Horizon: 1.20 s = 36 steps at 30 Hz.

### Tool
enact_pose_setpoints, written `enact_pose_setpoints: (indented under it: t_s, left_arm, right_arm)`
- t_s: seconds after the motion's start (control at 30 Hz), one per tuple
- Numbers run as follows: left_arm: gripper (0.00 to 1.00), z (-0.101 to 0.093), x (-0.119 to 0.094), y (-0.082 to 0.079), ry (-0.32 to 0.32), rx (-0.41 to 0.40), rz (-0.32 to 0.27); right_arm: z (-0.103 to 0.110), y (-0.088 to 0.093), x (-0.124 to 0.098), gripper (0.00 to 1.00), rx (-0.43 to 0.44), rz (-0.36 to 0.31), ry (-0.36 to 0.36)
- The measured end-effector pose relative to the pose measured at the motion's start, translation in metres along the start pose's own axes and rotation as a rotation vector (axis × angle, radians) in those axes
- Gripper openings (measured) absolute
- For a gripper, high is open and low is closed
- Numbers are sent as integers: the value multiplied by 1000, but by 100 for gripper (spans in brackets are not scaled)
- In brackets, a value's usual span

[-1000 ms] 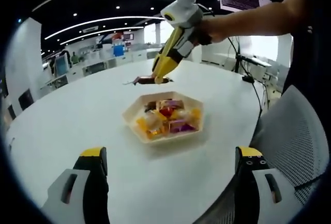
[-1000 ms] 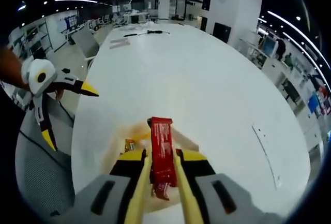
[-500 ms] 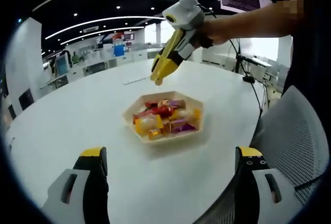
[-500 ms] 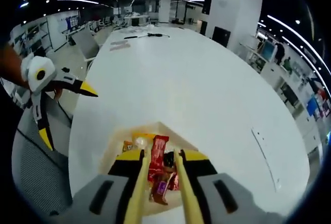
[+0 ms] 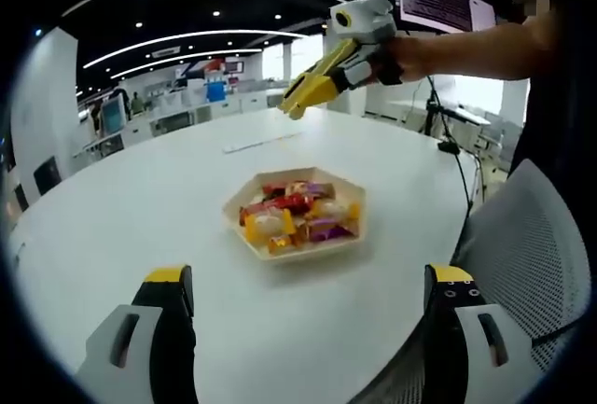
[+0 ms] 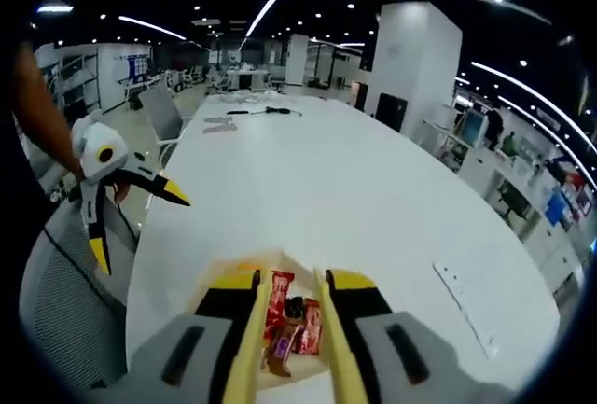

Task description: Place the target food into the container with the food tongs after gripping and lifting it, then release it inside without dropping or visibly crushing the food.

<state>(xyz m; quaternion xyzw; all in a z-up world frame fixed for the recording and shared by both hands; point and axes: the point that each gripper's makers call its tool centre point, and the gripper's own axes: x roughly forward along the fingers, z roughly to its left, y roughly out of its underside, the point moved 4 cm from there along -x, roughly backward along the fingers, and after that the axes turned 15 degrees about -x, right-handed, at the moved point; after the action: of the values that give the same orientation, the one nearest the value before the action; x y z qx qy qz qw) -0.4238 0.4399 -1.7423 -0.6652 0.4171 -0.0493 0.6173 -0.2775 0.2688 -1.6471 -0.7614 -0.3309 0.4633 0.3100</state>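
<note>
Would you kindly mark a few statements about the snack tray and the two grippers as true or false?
1. The red snack bar lies in the hexagonal tray. True.
2. The right gripper is clamped on the red snack bar. False: it is lifted above the tray with nothing between its tips.
3. The left gripper is open, its jaws set wide apart. True.
4. The tray sits on a dark wooden table. False: the table is white.
5. The tray holds several wrapped snacks. True.
</note>
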Motion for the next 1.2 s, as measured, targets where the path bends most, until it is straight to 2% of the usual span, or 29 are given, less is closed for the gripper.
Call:
enact_pose_setpoints:
  t_s: [0.03,0.07,0.1,0.13,0.2,0.27,0.33,0.4,0.47,0.57,0.67,0.73,0.83,0.97,1.17,1.2]
  left_arm:
    - [100,1,-1,-1,3,-2,-6]
    - [100,-4,1,2,54,-43,13]
    - [99,-6,1,8,82,-78,59]
    - [99,-6,2,9,87,-76,75]
    - [96,-12,2,2,135,-23,69]
    - [97,-22,1,-18,187,29,39]
    - [99,-23,1,-32,194,53,23]
    - [98,-24,1,-44,212,68,25]
    - [96,-27,0,-62,231,78,13]
    - [96,-32,-3,-93,263,105,-35]
    - [94,-40,-4,-110,321,124,-27]
    - [90,-45,-4,-117,344,185,-22]
    - [86,-50,-2,-128,358,234,-21]
    - [79,-57,2,-138,390,246,-9]
    - [66,-72,10,-142,447,303,11]
    - [64,-77,12,-141,467,310,33]
  right_arm:
    - [0,-1,-4,27,4,-6,5]
    - [0,-3,-10,27,8,-14,20]
    - [0,-5,-13,27,16,-32,24]
    - [0,-7,-16,27,23,-52,27]
    - [2,-9,-24,27,27,-62,25]
    - [7,-12,-29,27,34,-79,10]
    - [14,-13,-33,27,23,-83,-1]
    - [20,-12,-38,27,27,-83,-10]
    - [25,-13,-41,27,26,-95,-20]
    - [35,-18,-47,28,19,-121,-44]
    - [44,-24,-51,27,20,-174,-64]
    - [47,-25,-53,27,13,-180,-61]
    - [53,-31,-57,27,18,-207,-72]
    - [64,-40,-61,27,14,-252,-90]
    - [79,-42,-60,27,18,-295,-126]
    - [81,-43,-60,27,20,-300,-133]
